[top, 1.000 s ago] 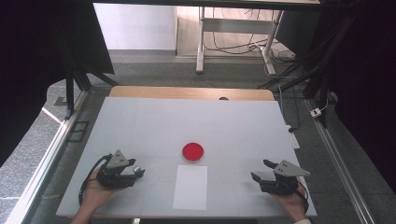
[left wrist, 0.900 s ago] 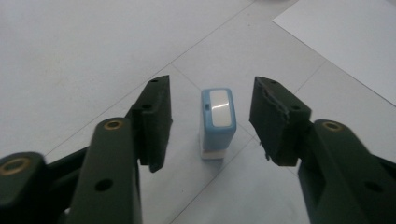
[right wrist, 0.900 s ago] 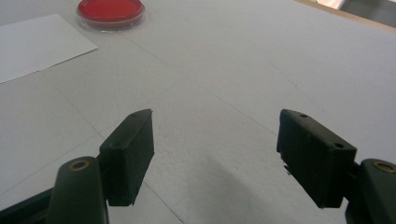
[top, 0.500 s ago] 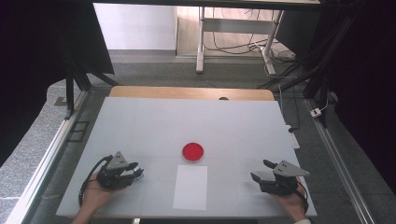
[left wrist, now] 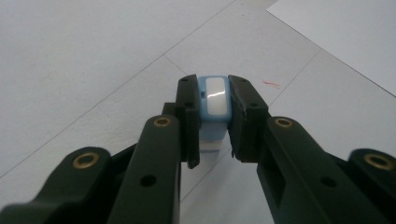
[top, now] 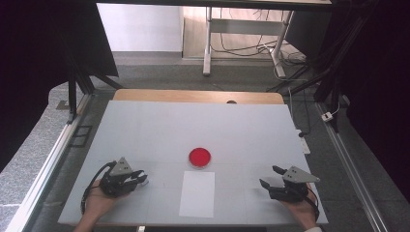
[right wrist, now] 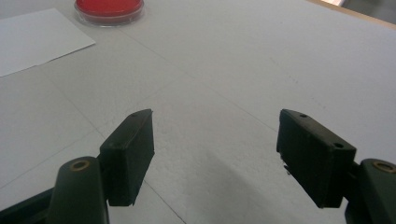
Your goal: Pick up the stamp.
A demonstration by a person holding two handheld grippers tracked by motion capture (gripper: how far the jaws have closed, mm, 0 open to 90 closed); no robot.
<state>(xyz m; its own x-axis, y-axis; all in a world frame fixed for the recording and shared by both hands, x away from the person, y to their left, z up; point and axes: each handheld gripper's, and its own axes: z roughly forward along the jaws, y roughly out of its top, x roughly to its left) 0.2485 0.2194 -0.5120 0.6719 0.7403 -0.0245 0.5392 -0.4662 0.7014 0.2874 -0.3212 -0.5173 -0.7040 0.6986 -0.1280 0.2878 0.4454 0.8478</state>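
Closing is the one change since the earlier frames: the left gripper has just drawn its jaws in, and they now clamp a small blue block with a white face between the pads. Both hands sit where they were.

Seen from above, that gripper lies at about 8 o'clock on the table, its tips pointing toward 3 o'clock, the block held just above the surface. The right gripper rests at about 4 o'clock, its jaws wide apart with nothing between them.

Near the centre stands a red dish, and just beside it toward 6 o'clock lies a paper sheet. Both are well apart from either gripper.
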